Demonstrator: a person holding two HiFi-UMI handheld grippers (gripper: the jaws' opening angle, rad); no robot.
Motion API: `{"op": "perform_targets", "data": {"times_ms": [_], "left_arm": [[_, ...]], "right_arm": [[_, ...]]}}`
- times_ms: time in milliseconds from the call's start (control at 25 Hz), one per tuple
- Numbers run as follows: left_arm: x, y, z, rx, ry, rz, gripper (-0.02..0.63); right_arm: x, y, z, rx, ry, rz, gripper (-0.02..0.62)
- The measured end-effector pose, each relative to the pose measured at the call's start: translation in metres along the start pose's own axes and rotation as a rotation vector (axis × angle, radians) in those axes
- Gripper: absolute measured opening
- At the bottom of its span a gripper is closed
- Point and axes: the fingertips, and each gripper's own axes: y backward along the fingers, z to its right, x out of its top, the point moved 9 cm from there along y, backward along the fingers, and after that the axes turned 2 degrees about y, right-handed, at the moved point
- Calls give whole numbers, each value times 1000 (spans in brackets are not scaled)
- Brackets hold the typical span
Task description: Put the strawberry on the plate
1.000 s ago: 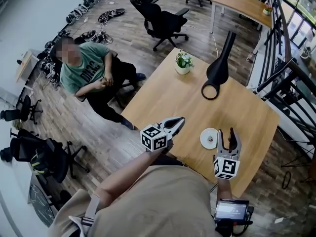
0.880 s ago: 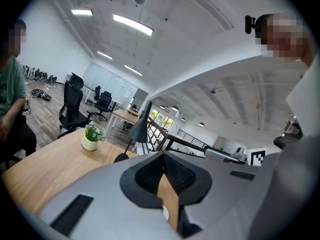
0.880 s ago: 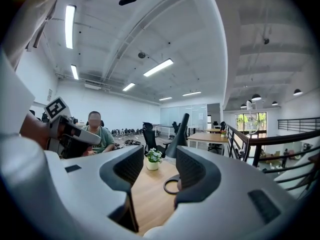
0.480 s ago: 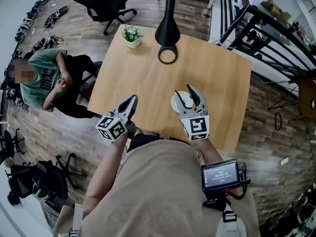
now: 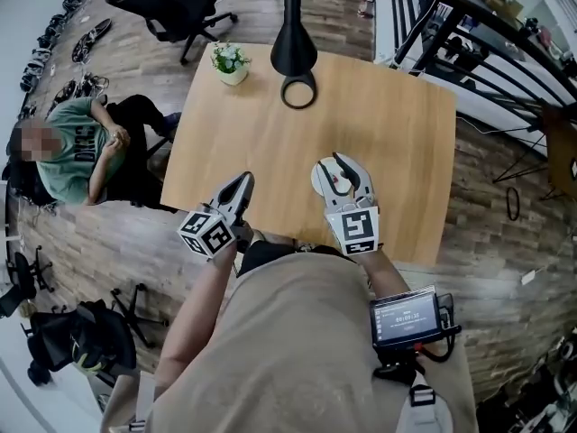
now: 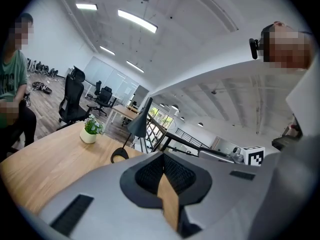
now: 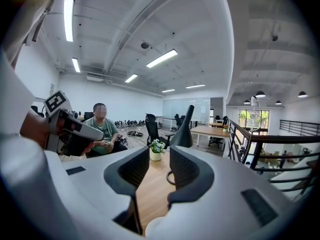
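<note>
A small white plate (image 5: 321,177) lies on the wooden table (image 5: 388,133) near its front edge. My right gripper (image 5: 342,171) hovers over the plate and covers its right part. Its jaws are closing, with a gap and nothing between them in the right gripper view (image 7: 159,170), where the plate's rim (image 7: 156,227) shows at the bottom. I cannot make out the strawberry in any view. My left gripper (image 5: 240,188) is shut and empty at the table's front edge, left of the plate; its pads meet in the left gripper view (image 6: 162,173).
A black cone-shaped lamp with a ring base (image 5: 297,87) and a small potted plant (image 5: 230,61) stand at the table's far side. A person sits on a chair (image 5: 72,147) left of the table. A black railing (image 5: 469,34) runs to the right.
The head view has swung so the table sits square ahead. My right gripper has come over the plate and its jaws have narrowed. The left gripper stays shut at the table edge.
</note>
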Motion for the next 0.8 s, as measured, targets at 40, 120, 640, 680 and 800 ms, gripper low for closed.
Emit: {"op": "perform_targets", "data": {"times_ms": [40, 120, 640, 680, 800], "left_arm": [[-2, -2, 1, -6, 1, -5, 3], [-6, -4, 4, -17, 4, -14, 3], [-9, -8, 5, -55, 80, 6, 3], [-9, -6, 5, -60, 86, 7, 3], [-8, -1, 4, -76, 102, 11, 3]], "right_arm": [[-1, 2, 0, 1, 1, -2, 135], [-3, 6, -1, 1, 0, -5, 135], [6, 10, -6, 10, -23, 12, 135], [8, 10, -10, 18, -23, 16, 135], [14, 8, -22, 44, -24, 22, 135]]}}
